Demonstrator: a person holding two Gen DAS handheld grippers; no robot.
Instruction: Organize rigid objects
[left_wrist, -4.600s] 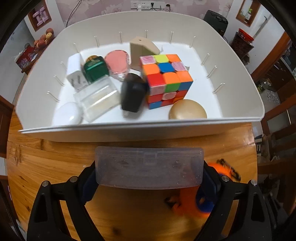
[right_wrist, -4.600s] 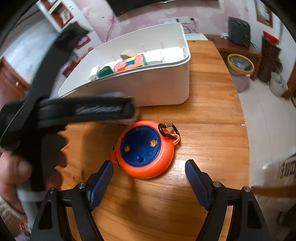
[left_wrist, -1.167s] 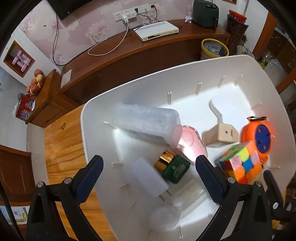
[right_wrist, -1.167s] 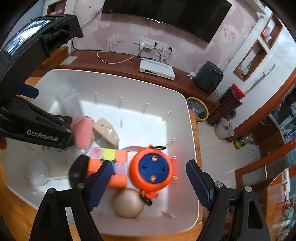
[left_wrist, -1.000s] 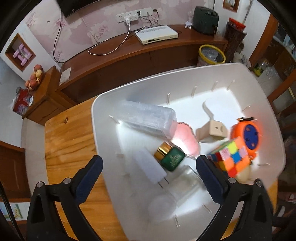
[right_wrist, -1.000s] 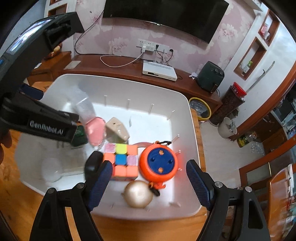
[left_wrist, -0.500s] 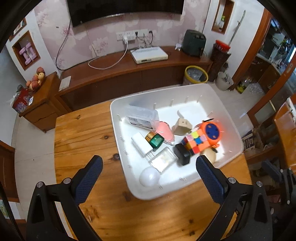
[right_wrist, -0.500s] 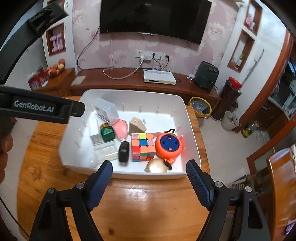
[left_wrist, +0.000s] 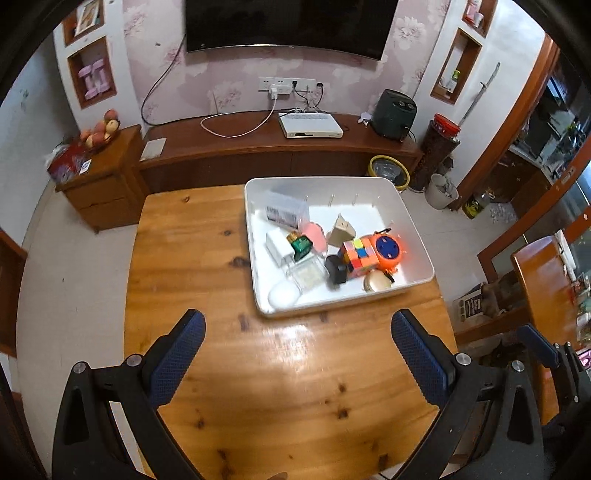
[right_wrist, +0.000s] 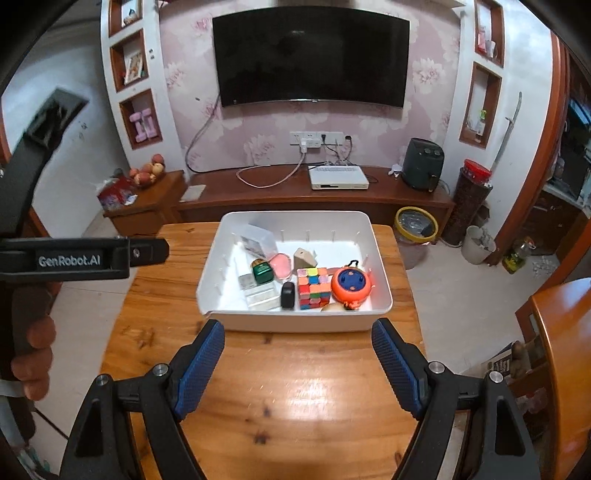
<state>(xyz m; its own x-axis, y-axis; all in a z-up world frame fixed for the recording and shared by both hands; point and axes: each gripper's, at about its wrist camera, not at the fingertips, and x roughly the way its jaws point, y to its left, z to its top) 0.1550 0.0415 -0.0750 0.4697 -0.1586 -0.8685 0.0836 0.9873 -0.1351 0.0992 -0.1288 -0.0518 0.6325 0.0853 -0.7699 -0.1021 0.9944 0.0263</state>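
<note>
Left wrist: left gripper (left_wrist: 297, 345) spread, nothing between its ribbed blue pads. At 12 o'clock on the wood table (left_wrist: 207, 258), one white plastic bin (left_wrist: 413, 225) holds one cube (left_wrist: 359, 253), one round orange reel (left_wrist: 387, 250).

Right wrist: right gripper (right_wrist: 297, 356) spread wide; bin (right_wrist: 295, 321) at 12 o'clock, cube (right_wrist: 314, 288) inside.

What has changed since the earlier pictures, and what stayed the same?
The clear plastic box left the left gripper and the orange reel left the table; both now lie in the white bin. Both grippers, the right gripper too, drew back, open and empty. The cube stayed.
</note>
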